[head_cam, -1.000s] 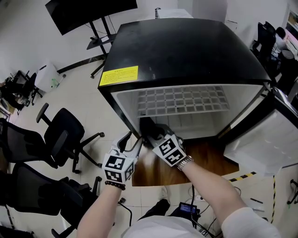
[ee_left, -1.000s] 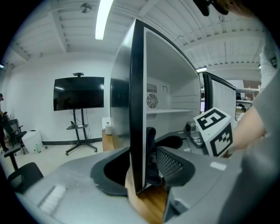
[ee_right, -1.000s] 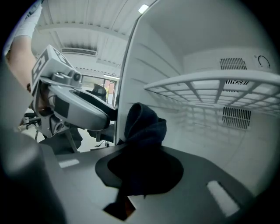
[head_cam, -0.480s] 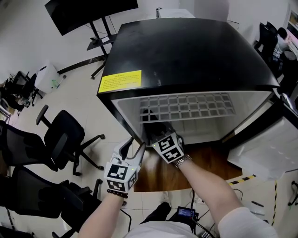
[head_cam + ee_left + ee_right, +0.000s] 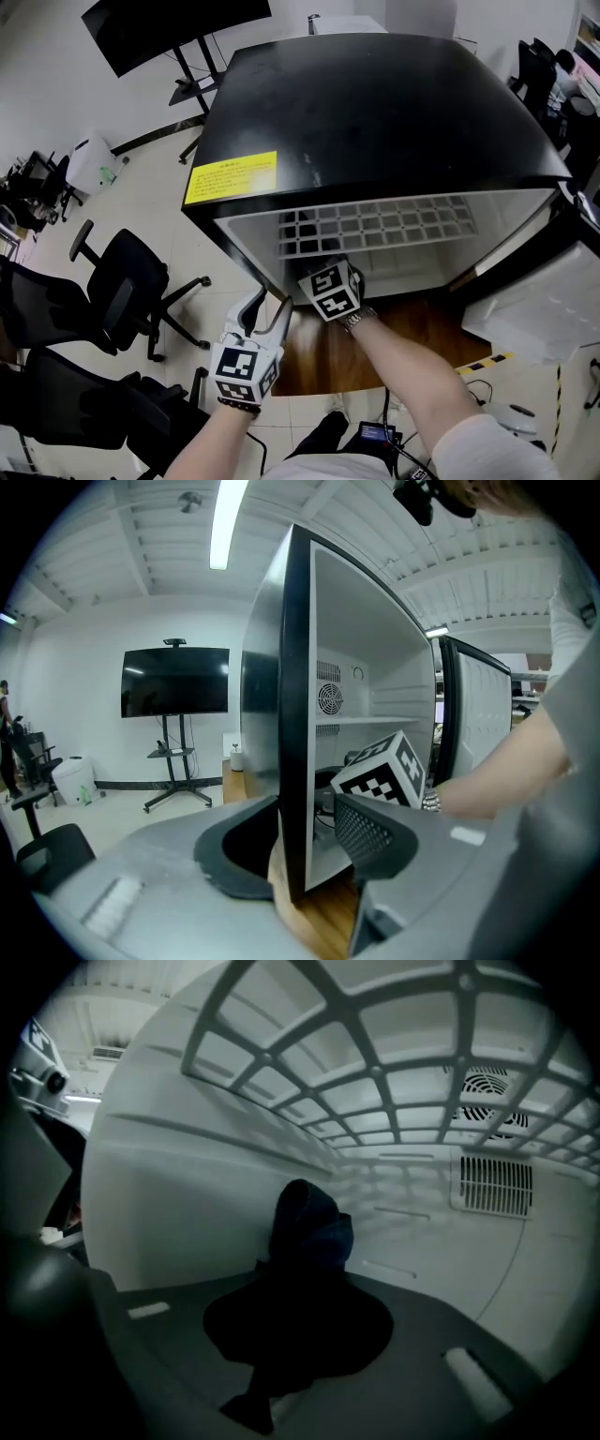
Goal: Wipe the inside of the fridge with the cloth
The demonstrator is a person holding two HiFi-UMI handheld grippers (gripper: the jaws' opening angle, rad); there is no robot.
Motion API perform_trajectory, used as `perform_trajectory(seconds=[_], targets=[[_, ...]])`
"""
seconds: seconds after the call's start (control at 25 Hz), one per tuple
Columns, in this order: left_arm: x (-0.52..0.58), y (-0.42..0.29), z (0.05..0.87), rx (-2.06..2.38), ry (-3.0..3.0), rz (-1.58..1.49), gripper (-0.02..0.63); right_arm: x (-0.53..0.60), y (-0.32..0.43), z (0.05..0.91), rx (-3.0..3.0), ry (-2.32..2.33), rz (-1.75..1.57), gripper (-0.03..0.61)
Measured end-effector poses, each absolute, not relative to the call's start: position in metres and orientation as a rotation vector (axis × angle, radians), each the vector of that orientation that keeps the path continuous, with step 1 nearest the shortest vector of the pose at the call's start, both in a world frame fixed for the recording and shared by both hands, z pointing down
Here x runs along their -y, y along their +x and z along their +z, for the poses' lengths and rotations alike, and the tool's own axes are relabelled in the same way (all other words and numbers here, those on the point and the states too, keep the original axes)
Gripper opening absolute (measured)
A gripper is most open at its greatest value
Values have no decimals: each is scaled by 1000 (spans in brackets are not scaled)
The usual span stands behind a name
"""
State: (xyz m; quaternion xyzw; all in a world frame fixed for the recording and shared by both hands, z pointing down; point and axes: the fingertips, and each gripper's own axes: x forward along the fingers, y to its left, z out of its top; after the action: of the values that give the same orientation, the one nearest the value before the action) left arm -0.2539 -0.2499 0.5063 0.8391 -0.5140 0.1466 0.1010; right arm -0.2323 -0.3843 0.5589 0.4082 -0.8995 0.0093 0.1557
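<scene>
A small black fridge (image 5: 375,103) stands with its door (image 5: 539,300) swung open to the right. My right gripper (image 5: 302,1312) is shut on a dark blue cloth (image 5: 311,1227), which bunches up beyond the jaws against the white left inner wall (image 5: 178,1204), beneath the wire shelf (image 5: 375,1063). In the head view only its marker cube (image 5: 330,289) shows at the fridge mouth; the jaws and cloth are hidden inside. My left gripper (image 5: 269,307) sits at the lower left corner, jaws closed around the front edge of the fridge's left wall (image 5: 295,761).
A vent grille (image 5: 495,1185) and a round fan grille (image 5: 487,1101) sit on the back wall. The fridge stands on a wooden board (image 5: 403,328). Office chairs (image 5: 122,281) crowd the floor at the left, and a screen on a stand (image 5: 169,23) is behind.
My right gripper has pushed farther into the fridge with the cloth, which no longer shows in the head view. The left gripper has stayed on the wall edge.
</scene>
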Motion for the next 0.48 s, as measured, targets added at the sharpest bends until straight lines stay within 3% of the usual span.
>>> perform_trajectory(seconds=[0.48], targets=[[253,-255,505,1516,2479,418,176,419,-233,565,2515,1264,53,61]])
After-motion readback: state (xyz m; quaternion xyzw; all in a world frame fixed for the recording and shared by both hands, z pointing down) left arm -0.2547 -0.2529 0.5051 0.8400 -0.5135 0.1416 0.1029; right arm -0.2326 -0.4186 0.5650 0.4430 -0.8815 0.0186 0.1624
